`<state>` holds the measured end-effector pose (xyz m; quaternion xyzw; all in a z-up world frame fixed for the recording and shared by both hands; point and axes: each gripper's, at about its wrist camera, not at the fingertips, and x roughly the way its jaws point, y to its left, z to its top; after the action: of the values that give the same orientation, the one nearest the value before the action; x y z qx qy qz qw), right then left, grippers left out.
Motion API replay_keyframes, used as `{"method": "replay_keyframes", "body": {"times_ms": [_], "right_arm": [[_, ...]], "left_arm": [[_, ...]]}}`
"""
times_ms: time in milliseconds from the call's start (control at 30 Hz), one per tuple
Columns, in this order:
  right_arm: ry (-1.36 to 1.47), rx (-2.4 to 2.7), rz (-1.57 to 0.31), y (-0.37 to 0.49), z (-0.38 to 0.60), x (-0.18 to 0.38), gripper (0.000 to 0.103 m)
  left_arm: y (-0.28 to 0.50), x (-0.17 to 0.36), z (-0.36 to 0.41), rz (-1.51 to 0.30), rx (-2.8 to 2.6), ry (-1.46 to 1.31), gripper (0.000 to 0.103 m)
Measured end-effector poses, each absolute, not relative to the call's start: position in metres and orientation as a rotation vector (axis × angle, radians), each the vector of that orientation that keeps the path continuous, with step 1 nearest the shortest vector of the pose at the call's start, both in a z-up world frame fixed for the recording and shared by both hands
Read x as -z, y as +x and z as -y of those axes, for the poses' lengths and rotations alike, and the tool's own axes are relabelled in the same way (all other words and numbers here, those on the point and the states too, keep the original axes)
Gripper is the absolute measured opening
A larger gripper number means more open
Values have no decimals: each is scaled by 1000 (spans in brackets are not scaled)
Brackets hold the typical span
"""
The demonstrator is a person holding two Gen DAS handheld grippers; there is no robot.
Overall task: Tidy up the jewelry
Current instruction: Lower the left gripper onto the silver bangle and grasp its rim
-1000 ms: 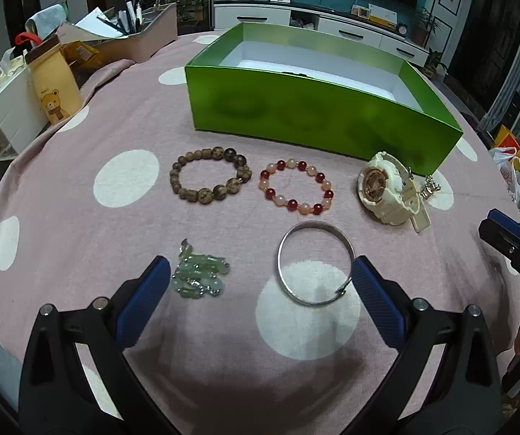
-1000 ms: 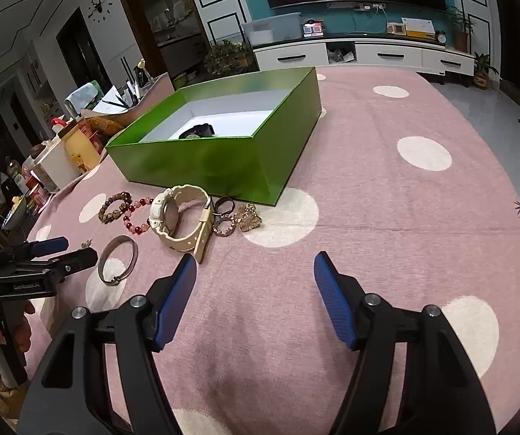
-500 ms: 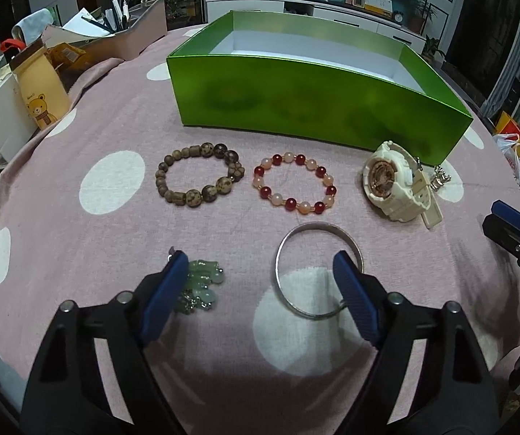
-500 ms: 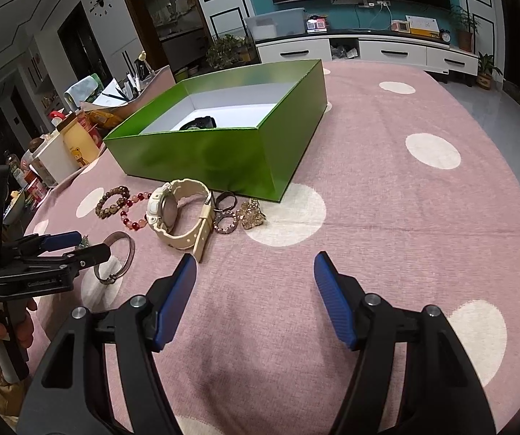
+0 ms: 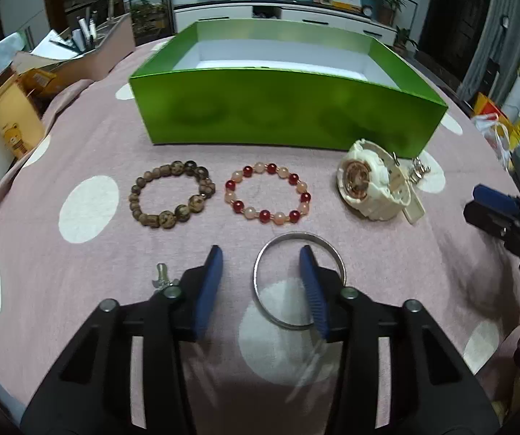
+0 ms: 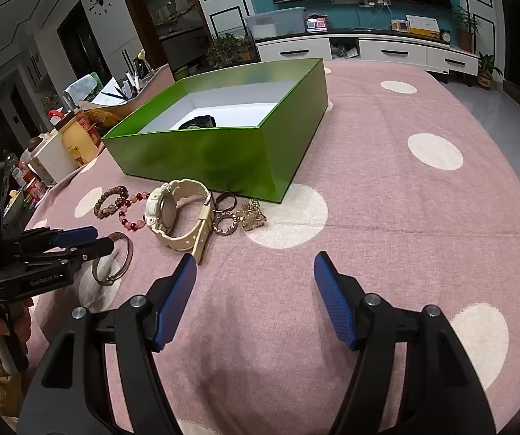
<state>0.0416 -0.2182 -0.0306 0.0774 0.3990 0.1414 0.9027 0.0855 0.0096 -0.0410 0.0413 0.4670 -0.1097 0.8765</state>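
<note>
Left claw [image 5: 260,264] narrowed since earlier, low, parted astride silver bangle [image 5: 298,286] rim; right claw [image 6: 254,272] spread, hovering

Both wrist views look low across the table; probably sharing green box [image 5: 281,108].

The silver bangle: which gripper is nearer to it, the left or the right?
Left. The left gripper has one finger over the silver bangle and the other just outside it. The right gripper is off to its right, past the cream watch.
</note>
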Motion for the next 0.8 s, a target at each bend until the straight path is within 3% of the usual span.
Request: {"method": "replay_keyframes", "body": {"times_ms": [233, 300, 400, 567, 800], "right_arm": [[151, -294, -828, 47, 216, 32, 68], [141, -291, -831, 51, 215, 34, 68], [110, -292, -834, 57, 210, 34, 68], [46, -288, -840, 71, 201, 35, 66], [-27, -305, -870, 93, 189, 41, 46]], "left_arm": [[87, 47, -10, -981, 236, 94, 24], [85, 47, -8, -977, 241, 97, 13], [84, 48, -6, -973, 237, 98, 6], [84, 47, -6, -976, 245, 68, 4], [84, 44, -8, -968, 257, 42, 4]]}}
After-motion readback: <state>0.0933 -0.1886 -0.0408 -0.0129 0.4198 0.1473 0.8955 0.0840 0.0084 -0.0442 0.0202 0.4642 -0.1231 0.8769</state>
